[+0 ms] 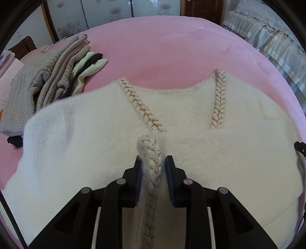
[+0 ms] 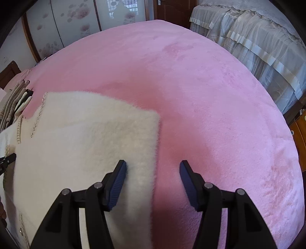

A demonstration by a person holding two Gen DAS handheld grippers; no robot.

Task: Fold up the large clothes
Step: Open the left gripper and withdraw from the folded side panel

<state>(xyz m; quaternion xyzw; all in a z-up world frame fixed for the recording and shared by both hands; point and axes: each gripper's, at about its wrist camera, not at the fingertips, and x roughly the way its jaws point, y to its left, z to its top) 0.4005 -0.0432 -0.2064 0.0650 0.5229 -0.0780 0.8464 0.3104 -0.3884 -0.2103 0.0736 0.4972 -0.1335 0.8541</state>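
Observation:
A fluffy white sweater (image 1: pixel 76 143) with gold-flecked braided trim lies spread on the pink bed cover (image 1: pixel 162 47). One braided strip (image 1: pixel 154 168) runs up between the fingers of my left gripper (image 1: pixel 153 162). The jaws stand narrowly apart, and a thin gap shows at the right pad. In the right wrist view my right gripper (image 2: pixel 153 166) is open wide and straddles the sweater's (image 2: pixel 86 134) right edge. Its left finger is over the white fabric and its right finger over the pink cover (image 2: pixel 210 95).
A pile of grey and beige knitwear with pale green and black items (image 1: pixel 47 80) sits at the left of the bed. A second bed with a frilled pale cover (image 2: pixel 248 38) stands at the right. Sliding flowered doors (image 1: pixel 114 11) are behind.

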